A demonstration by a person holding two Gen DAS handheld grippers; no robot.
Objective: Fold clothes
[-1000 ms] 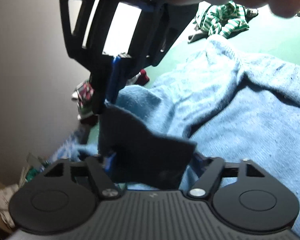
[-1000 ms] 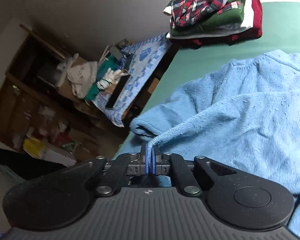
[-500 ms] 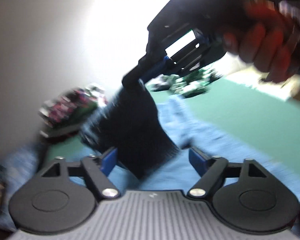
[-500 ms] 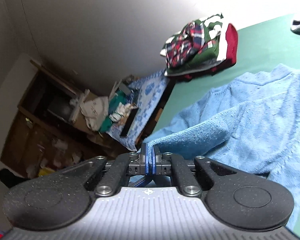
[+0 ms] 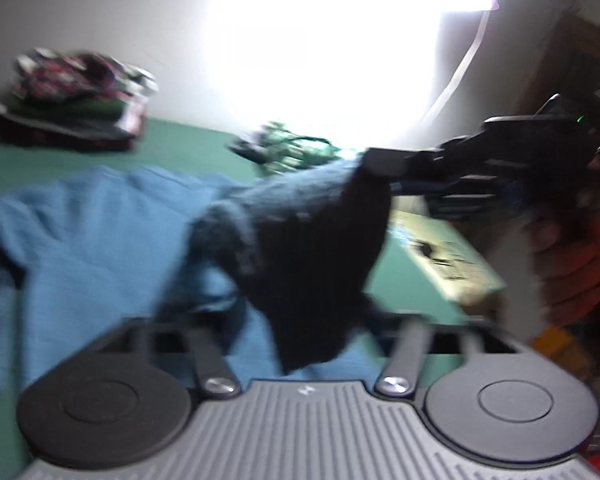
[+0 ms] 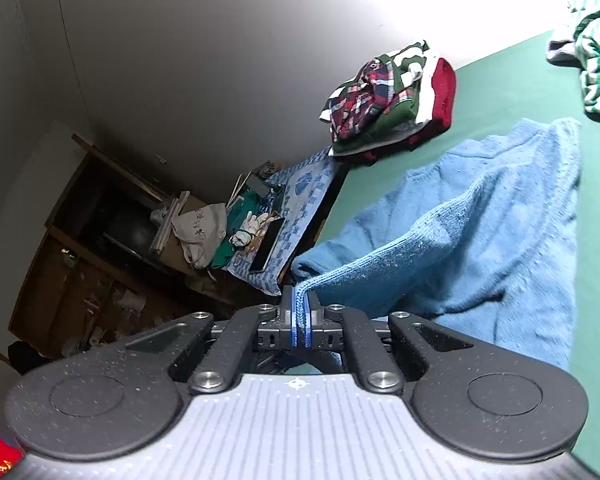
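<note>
Two views: right gripper (image 6: pixel 299 312) clamped on light-blue knitted sweater (image 6: pixel 480 240) hem; left gripper (image 5: pixel 306 332) closing, blurred, grip unclear.

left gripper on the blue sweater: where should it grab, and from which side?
Probably the free ribbed hem of the blue sweater, beside the right gripper already pinching it. Come in level from the near edge, where that hem is lifted off the green table.
</note>
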